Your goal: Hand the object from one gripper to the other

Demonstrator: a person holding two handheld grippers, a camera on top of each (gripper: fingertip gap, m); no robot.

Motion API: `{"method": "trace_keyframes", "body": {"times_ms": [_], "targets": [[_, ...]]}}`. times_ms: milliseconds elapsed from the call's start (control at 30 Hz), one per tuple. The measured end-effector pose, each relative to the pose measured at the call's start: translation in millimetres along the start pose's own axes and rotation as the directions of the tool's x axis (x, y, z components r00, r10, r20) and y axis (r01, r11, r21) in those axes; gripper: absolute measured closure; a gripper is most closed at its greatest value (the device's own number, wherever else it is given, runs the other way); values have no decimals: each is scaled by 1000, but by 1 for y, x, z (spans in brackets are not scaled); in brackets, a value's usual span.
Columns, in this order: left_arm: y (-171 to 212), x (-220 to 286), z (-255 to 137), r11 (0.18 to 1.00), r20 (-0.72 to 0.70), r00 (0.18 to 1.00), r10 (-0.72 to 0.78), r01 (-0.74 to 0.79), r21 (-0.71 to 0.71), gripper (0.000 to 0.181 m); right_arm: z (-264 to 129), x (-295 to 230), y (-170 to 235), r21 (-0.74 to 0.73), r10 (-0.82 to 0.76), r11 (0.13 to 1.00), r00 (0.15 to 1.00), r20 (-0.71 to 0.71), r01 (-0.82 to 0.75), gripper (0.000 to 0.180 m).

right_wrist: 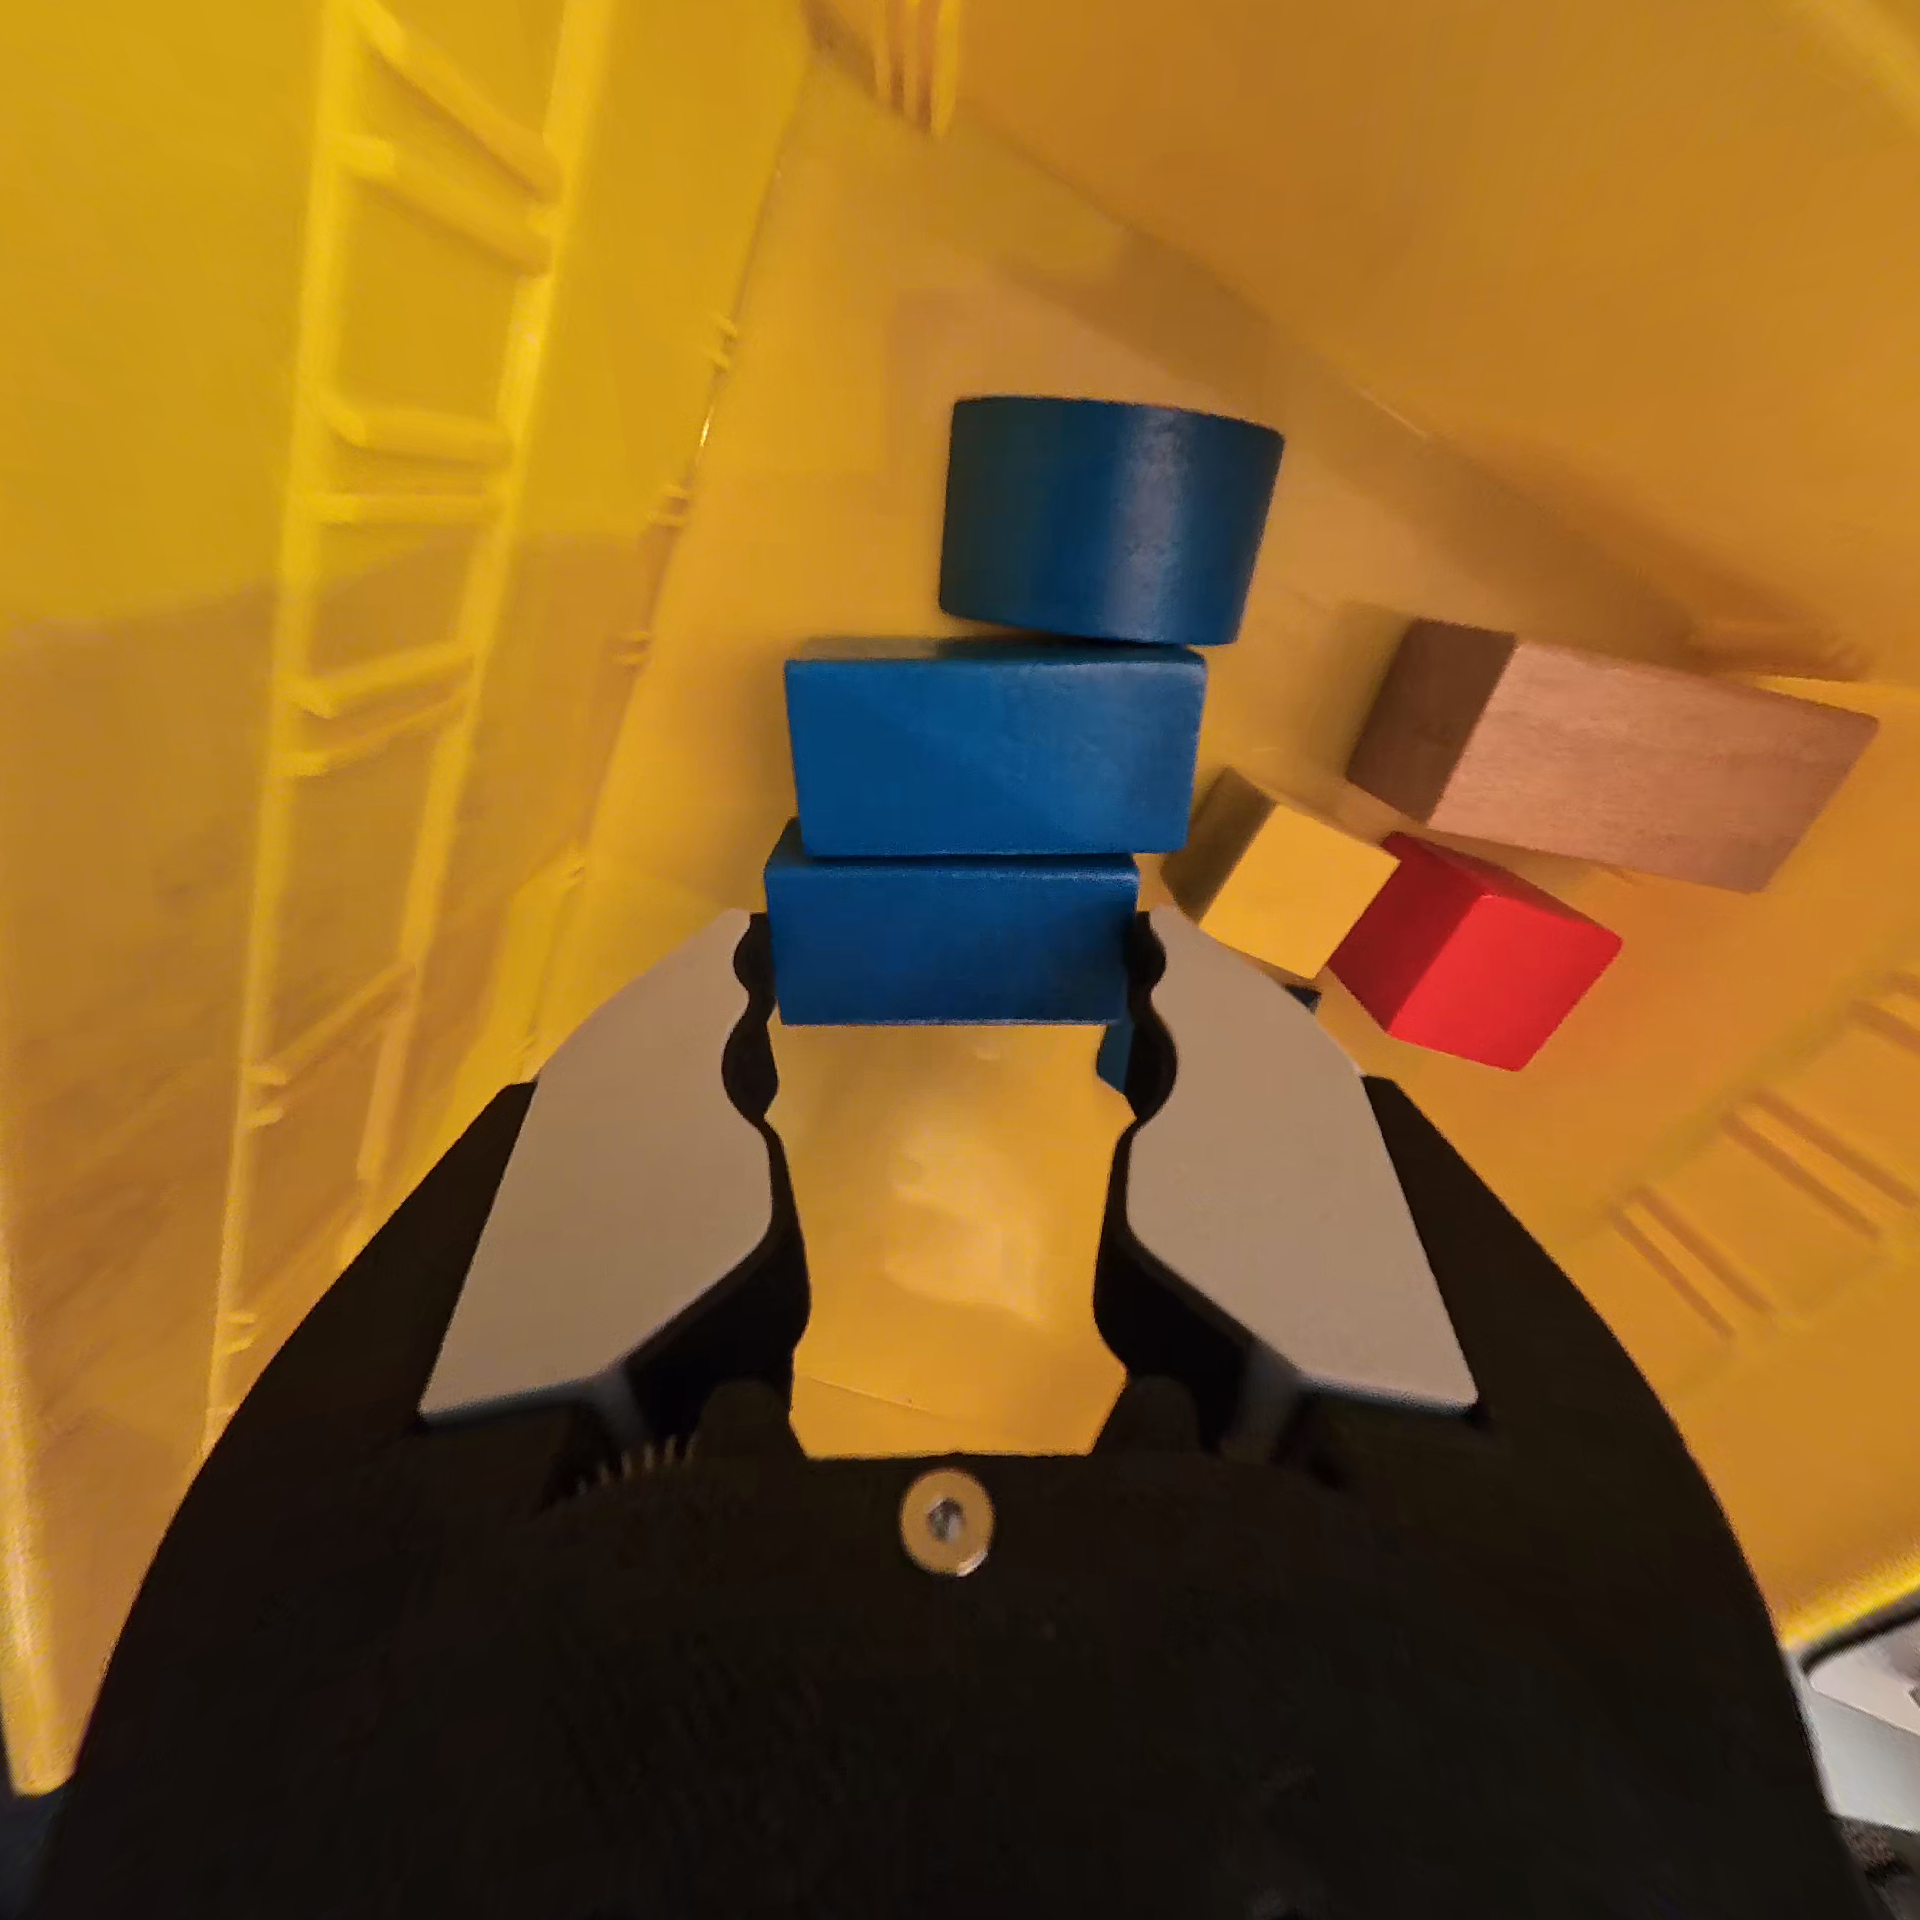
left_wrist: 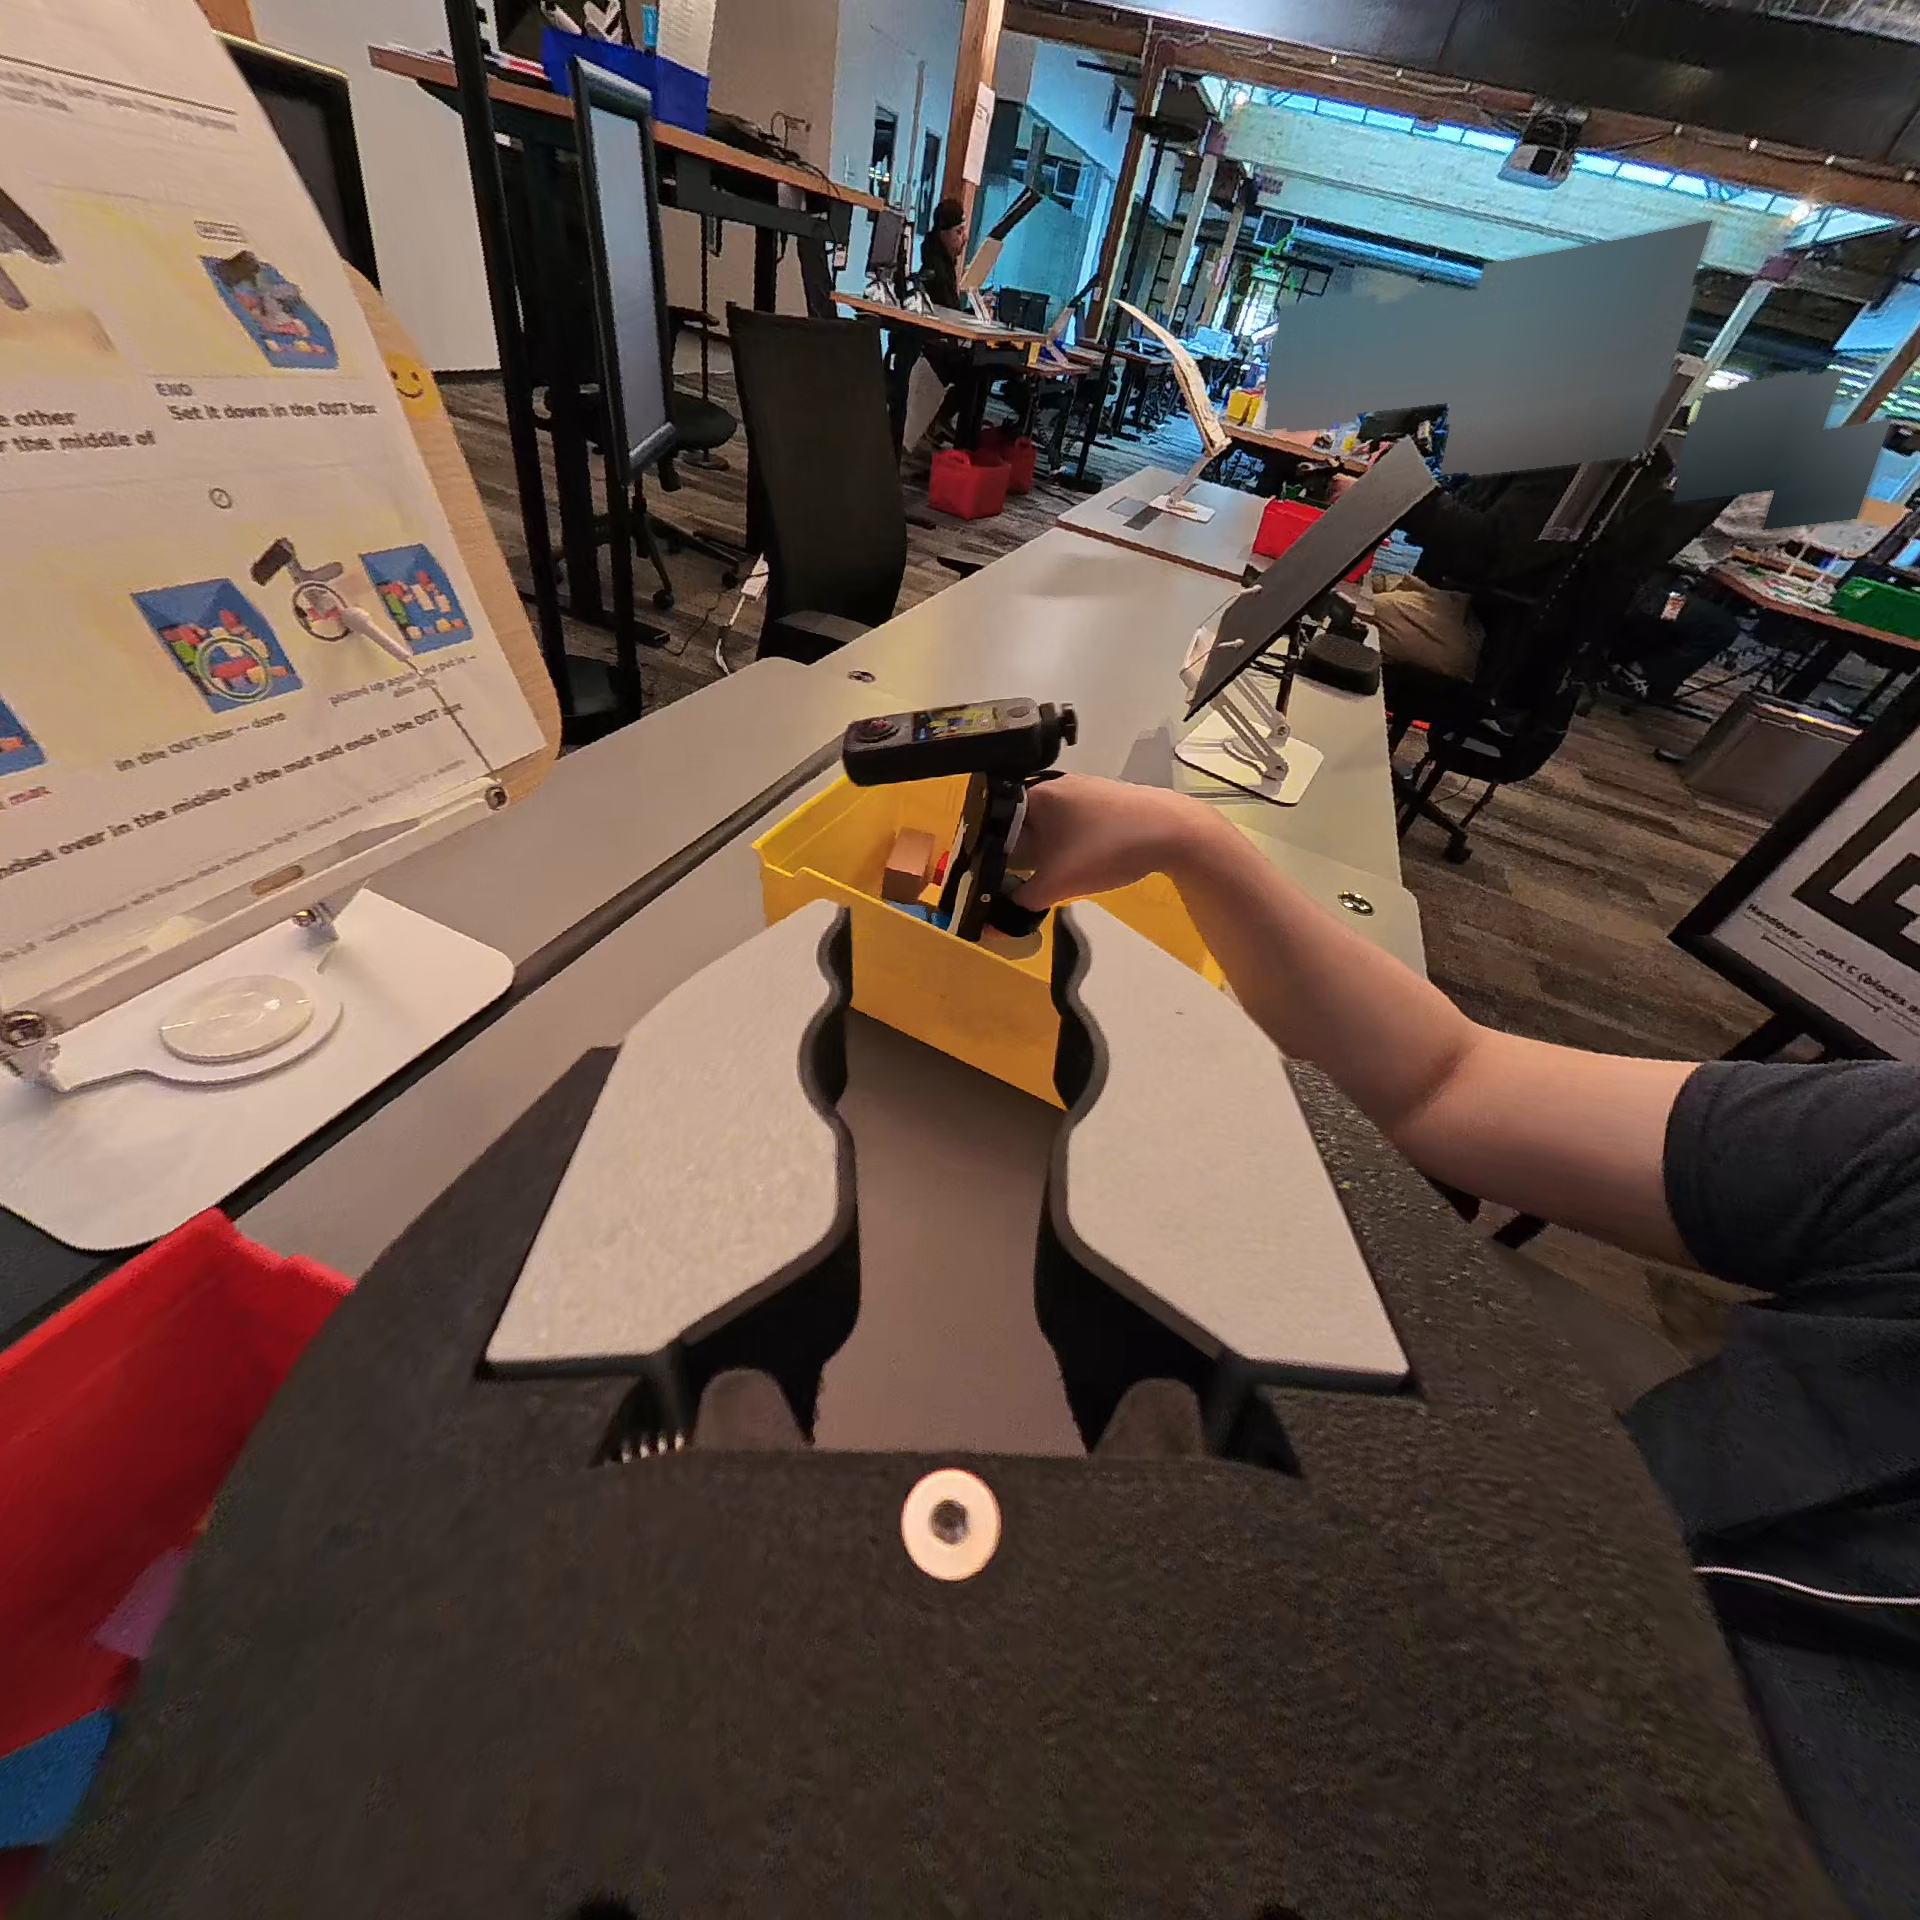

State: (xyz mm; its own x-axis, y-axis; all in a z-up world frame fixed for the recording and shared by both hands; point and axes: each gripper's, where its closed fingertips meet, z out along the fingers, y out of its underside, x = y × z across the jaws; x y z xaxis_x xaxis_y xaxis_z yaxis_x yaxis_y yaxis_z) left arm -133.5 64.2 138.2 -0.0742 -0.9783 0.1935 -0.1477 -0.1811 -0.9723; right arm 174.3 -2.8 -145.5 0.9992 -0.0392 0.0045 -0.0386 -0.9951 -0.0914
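My right gripper (right_wrist: 951, 956) is down inside the yellow bin (right_wrist: 416, 520), its fingertips pressed on both ends of a blue rectangular block (right_wrist: 945, 945). A second blue block (right_wrist: 992, 758) and a blue cylinder (right_wrist: 1107, 520) lie just beyond it. A yellow cube (right_wrist: 1288, 894), a red cube (right_wrist: 1475, 956) and a plain wooden block (right_wrist: 1610, 758) lie to the right. In the left wrist view, my left gripper (left_wrist: 951, 935) is open and empty above the table, pointing at the yellow bin (left_wrist: 935, 997), where a hand holds the right gripper (left_wrist: 977, 831).
A red bin (left_wrist: 125, 1455) sits at the lower left. An instruction sheet on a white stand (left_wrist: 208, 468) is at the left. A dark tilted board on a stand (left_wrist: 1309, 582) is behind the yellow bin. The person's forearm (left_wrist: 1299, 987) reaches in from the right.
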Motion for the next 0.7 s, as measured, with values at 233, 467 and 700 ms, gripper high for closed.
{"method": "trace_keyframes", "body": {"times_ms": [233,467,700], "targets": [[17,-48,-31,995,191,981,31,-12,-101,150,-31,-2,-1,83,-55,995,998,-15,56,114],[101,-138,-82,884,524,847,90,175,-433,155,-96,-4,-7,342,-86,936,996,-17,86,114],[187,-180,-78,678,601,798,45,418,-605,152,-121,11,8,403,-48,913,998,-45,62,115]]}}
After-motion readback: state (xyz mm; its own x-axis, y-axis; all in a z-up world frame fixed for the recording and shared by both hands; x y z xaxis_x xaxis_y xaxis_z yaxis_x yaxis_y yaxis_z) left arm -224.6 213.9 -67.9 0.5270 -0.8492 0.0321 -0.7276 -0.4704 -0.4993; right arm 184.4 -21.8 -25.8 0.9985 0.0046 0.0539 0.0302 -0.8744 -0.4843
